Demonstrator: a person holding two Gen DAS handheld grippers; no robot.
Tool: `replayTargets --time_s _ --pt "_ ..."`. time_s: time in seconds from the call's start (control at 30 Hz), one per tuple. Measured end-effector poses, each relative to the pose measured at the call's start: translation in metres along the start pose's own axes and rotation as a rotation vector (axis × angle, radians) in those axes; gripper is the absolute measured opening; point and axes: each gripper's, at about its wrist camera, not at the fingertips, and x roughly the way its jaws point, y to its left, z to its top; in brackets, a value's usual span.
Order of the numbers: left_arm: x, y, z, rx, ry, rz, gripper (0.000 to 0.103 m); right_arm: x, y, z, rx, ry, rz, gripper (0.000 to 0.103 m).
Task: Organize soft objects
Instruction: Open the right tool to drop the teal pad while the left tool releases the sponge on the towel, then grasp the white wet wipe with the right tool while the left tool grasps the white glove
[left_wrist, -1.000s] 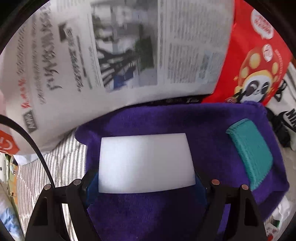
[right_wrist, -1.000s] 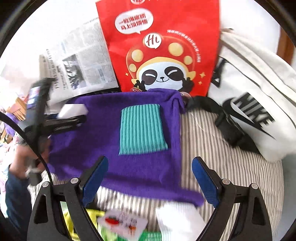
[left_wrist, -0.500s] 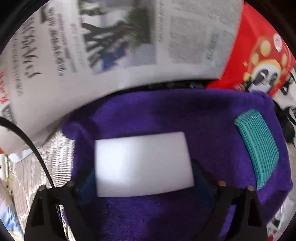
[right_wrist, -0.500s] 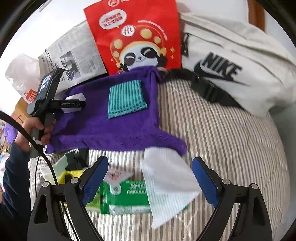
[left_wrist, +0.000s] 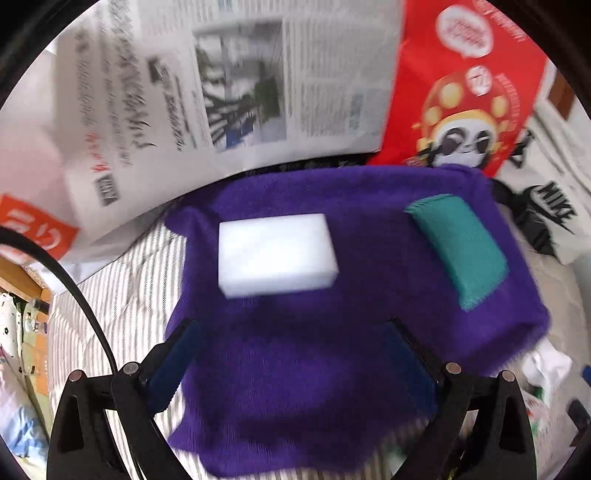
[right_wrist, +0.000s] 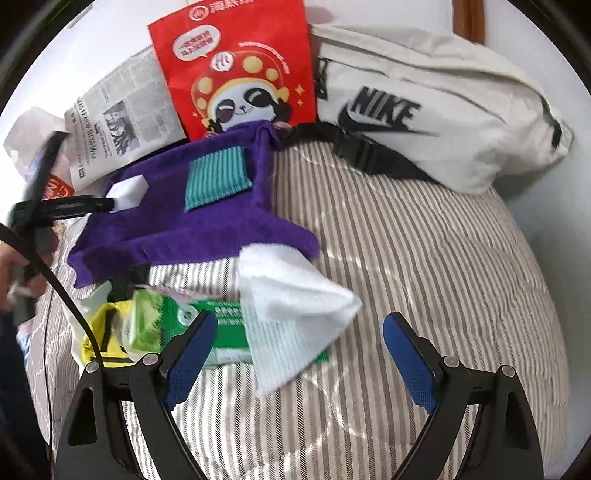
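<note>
White sponge (left_wrist: 275, 254) lies on the purple towel (left_wrist: 332, 369), both the left claw (left_wrist: 295, 365) and right claw (right_wrist: 295, 354) spread apart, empty.

Purple towel (left_wrist: 332, 350), white sponge (left_wrist: 275, 254), teal ribbed cloth (left_wrist: 460, 254), red panda bag (right_wrist: 240, 74), grey-striped bedding (right_wrist: 424, 277)

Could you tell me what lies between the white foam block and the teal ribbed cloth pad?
Only bare purple towel: the white foam block and teal ribbed cloth pad sit apart on it. Both wrist views show this.
</note>
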Motion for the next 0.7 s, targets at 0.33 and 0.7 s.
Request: replayTargets --time_s 0.33,0.7 --pt "-0.056 -0.001 -0.063 0.011 -0.063 -0.060 0.099 0.045 -0.026 0.000 0.167 0.052 0.057 0.090" --pt "-0.071 -0.010 -0.132 0.025 -0.066 -0.146 0.099 0.065 -0.002 0.005 0.063 0.017 0.006 0.014"
